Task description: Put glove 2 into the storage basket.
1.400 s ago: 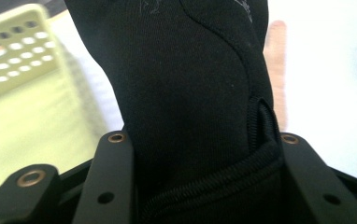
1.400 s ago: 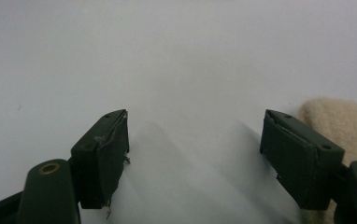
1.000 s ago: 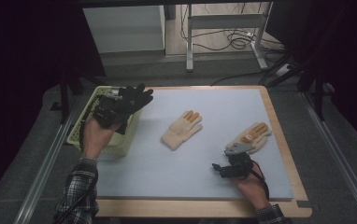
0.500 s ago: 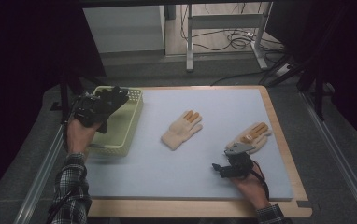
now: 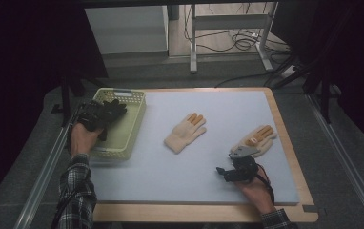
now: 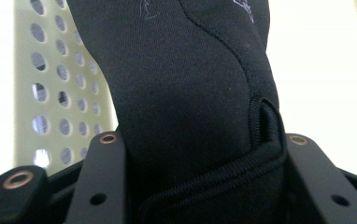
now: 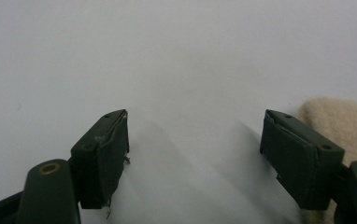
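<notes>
The left gripper [image 5: 105,116] hangs over the near-left part of the basket [image 5: 133,125], a pale green perforated bin at the mat's left edge. A black glove [image 6: 186,93] sits between its jaws, which have just been opening but press the cuff on both sides, so the glove is gripped; its fingers [image 5: 116,107] point out over the basket's inside. The right gripper [image 5: 232,171] rests low on the mat [image 5: 180,171] near the front right with jaws spread wide and nothing between them. Just beyond it lies a cream glove with orange fingertips [image 5: 255,139], its edge beside the right jaw in the right gripper view. A second cream glove [image 5: 185,131] lies mid-mat, well apart from both grippers. The mat is pale blue-grey on a wooden-rimmed table [image 5: 285,129]. Behind stand a metal frame [image 5: 193,43], floor cables [image 5: 239,40] and a light panel [image 5: 125,28], with dark surroundings at both sides.
</notes>
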The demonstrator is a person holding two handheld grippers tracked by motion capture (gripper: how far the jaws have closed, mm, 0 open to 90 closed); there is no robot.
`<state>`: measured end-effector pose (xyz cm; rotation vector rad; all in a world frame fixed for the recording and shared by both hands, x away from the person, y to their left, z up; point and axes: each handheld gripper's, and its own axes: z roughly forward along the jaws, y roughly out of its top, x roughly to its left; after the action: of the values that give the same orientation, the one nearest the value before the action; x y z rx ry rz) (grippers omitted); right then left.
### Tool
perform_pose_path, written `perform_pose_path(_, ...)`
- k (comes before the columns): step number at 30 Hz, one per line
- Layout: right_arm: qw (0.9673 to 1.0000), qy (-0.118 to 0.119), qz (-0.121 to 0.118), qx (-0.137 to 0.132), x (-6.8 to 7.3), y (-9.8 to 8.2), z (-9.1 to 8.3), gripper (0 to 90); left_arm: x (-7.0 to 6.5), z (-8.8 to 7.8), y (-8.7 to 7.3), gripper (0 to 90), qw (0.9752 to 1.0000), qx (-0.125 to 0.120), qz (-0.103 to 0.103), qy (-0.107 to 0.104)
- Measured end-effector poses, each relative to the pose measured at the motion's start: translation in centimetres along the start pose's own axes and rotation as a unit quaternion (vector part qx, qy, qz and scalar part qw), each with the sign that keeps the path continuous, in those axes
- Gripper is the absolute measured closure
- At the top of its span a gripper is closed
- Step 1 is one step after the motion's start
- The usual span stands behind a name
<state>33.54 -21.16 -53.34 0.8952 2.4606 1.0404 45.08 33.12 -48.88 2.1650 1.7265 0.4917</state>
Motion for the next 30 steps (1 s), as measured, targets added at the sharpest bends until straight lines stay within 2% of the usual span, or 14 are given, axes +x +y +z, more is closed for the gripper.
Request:
perform_pose_path(3,1.0000,0.000,0.000,0.000,0.0,0.0,0.0,23.7,0.1,0.2,0.2,49.4,0.9999,0.008,-0.005,0.004)
perform_pose_path(4,1.0000,0.000,0.000,0.000,0.0,0.0,0.0,23.7,0.2,0.5,0.4,43.6,0.9997,0.024,-0.004,0.007)
perform_pose_path(6,1.0000,0.000,0.000,0.000,0.0,0.0,0.0,23.7,0.1,0.7,0.5,32.9,0.9994,0.033,-0.003,0.013)
perform_pose_path(8,1.0000,0.000,0.000,0.000,0.0,0.0,0.0,23.7,0.2,0.7,0.4,23.4,0.9991,0.040,-0.007,0.010)
perform_pose_path(12,1.0000,0.000,0.000,0.000,0.0,0.0,0.0,23.7,0.5,-0.1,0.3,8.4,0.9993,0.033,-0.014,0.006)
perform_pose_path(15,1.0000,0.000,0.000,0.000,0.0,0.0,0.0,23.7,0.6,-0.8,0.1,4.8,0.9996,0.025,-0.016,0.001)
perform_pose_path(19,1.0000,0.000,0.000,0.000,0.0,0.0,0.0,23.7,1.0,-2.3,-0.2,4.2,0.9992,-0.014,-0.027,-0.028)
perform_pose_path(20,1.0000,0.000,0.000,0.000,0.0,0.0,0.0,23.7,1.0,-3.0,-0.5,3.7,0.9978,-0.038,-0.028,-0.047)
perform_pose_path(22,1.0000,0.000,0.000,0.000,0.0,0.0,0.0,23.7,0.7,-3.4,-0.9,3.3,0.9957,-0.060,-0.025,-0.065)
perform_pose_path(24,1.0000,0.000,0.000,0.000,0.0,0.0,0.0,23.6,0.3,-3.7,-1.2,2.7,0.9942,-0.077,-0.018,-0.074)
perform_pose_path(26,1.0000,-0.001,0.000,0.000,0.0,0.0,0.0,23.5,0.1,-3.8,-1.3,2.5,0.9935,-0.083,-0.015,-0.076)
perform_pose_path(30,1.0000,-0.001,0.000,0.001,0.0,0.0,0.0,23.4,-0.9,-4.7,-2.0,2.3,0.9899,-0.109,0.003,-0.091)
